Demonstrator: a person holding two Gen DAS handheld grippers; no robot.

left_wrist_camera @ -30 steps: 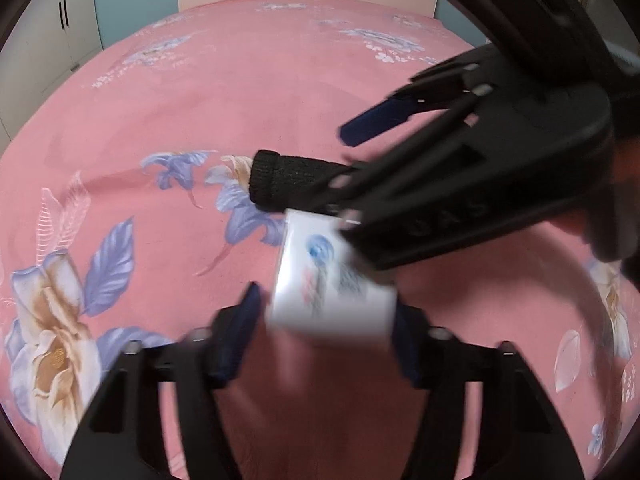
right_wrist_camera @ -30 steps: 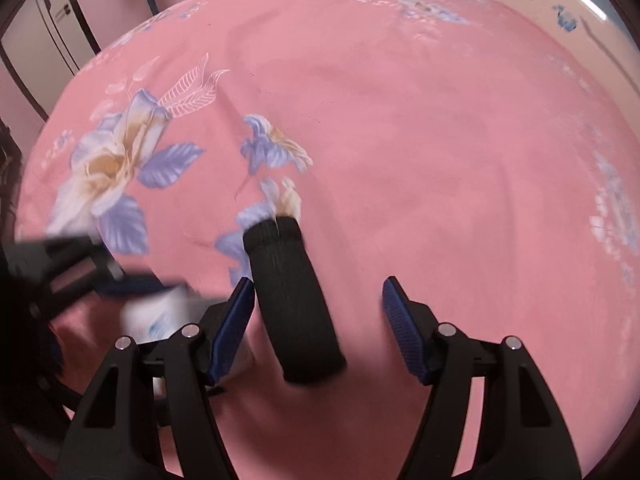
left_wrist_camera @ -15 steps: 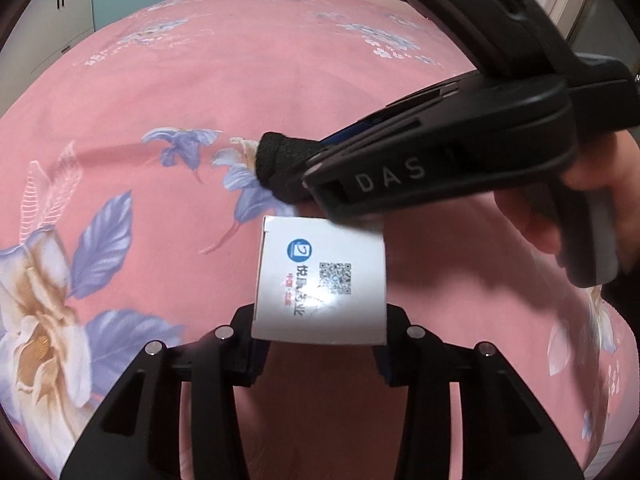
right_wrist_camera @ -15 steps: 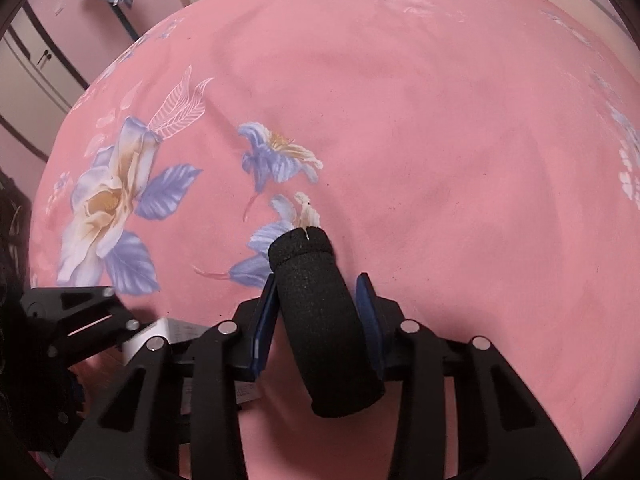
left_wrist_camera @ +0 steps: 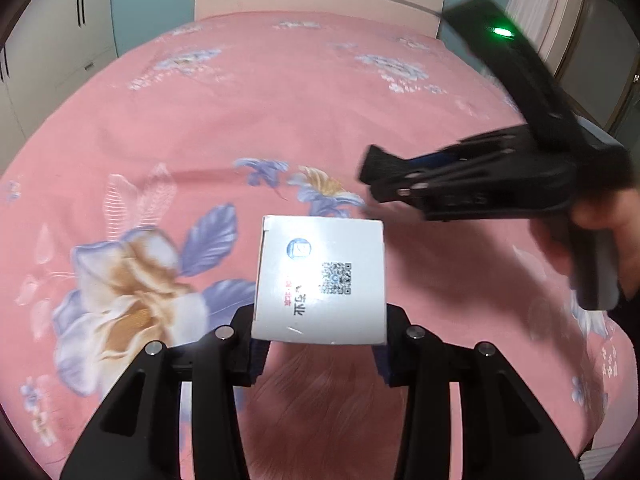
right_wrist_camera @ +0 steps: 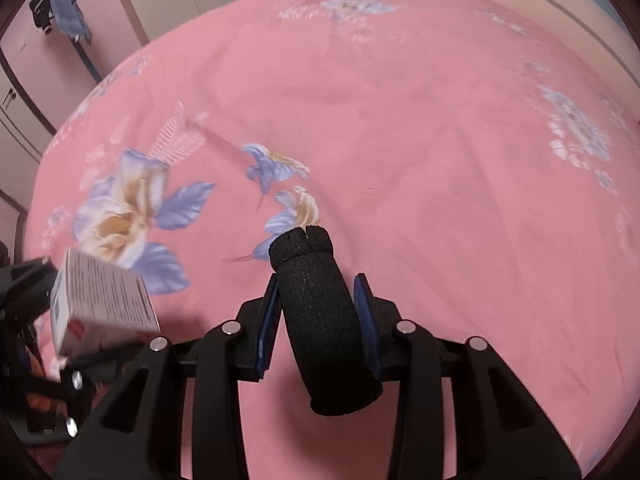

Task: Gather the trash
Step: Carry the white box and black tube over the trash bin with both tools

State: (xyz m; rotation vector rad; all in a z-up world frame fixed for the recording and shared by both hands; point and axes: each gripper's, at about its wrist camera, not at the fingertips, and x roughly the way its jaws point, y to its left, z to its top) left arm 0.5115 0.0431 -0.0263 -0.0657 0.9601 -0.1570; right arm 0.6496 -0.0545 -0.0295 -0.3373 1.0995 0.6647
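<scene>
Both pieces are lifted above the pink floral bedspread: left gripper clamps the white QR-code carton, right gripper squeezes the black foam tube, so carry them level, keeping pressure steady.

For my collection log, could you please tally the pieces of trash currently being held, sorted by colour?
White: 1, the white cardboard box with a QR code, held in the left claw.
Black: 1, the black foam cylinder, held in the right claw.
Total: 2.
</scene>
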